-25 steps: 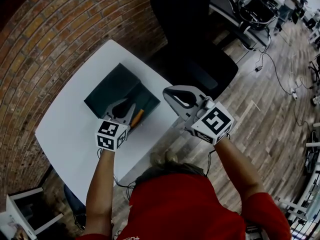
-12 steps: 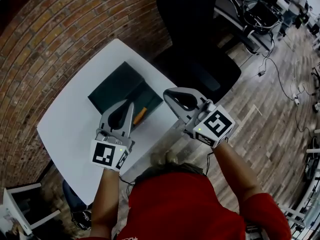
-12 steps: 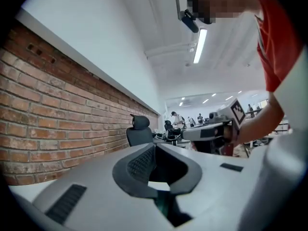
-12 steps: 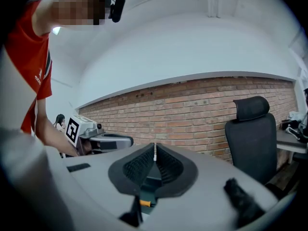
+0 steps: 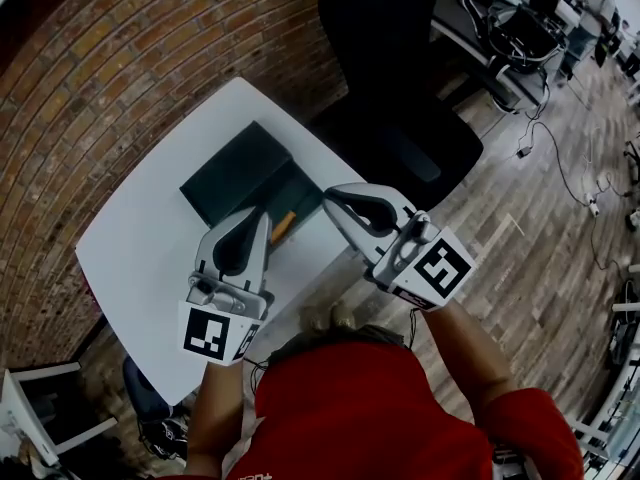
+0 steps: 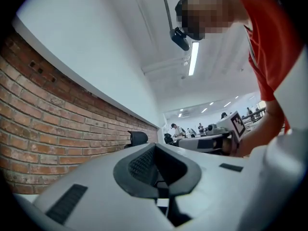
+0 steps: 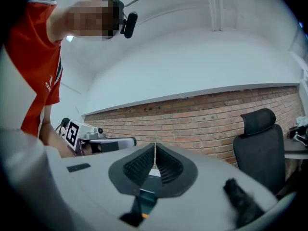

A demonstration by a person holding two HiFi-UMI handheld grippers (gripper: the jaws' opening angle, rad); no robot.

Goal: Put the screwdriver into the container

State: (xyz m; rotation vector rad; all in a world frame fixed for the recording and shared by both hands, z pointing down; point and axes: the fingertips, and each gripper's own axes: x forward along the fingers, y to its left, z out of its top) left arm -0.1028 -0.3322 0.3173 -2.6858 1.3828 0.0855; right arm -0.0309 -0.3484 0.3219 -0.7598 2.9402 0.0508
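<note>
The dark container [image 5: 240, 173] sits on the white table [image 5: 150, 238]. The screwdriver's orange handle [image 5: 284, 224] shows at the container's near corner and appears to lie inside it. My left gripper [image 5: 264, 215] is raised just short of that corner, its tips beside the handle. Its jaws are shut with nothing between them [image 6: 155, 148]. My right gripper [image 5: 329, 197] hovers off the table's right edge, also shut and empty [image 7: 155, 153]. Each gripper shows in the other's view: the right gripper [image 6: 211, 141] and the left gripper [image 7: 103, 143].
A black office chair [image 5: 390, 68] stands just beyond the table's far right side, seen also as a black chair [image 7: 260, 143]. A brick wall [image 5: 120, 58] runs along the table's far left. Desks with cables [image 5: 520, 28] are further off on the wooden floor.
The left gripper has pulled back from over the container toward the person and risen. The screwdriver stays at the container's near corner. The right gripper has barely shifted.
</note>
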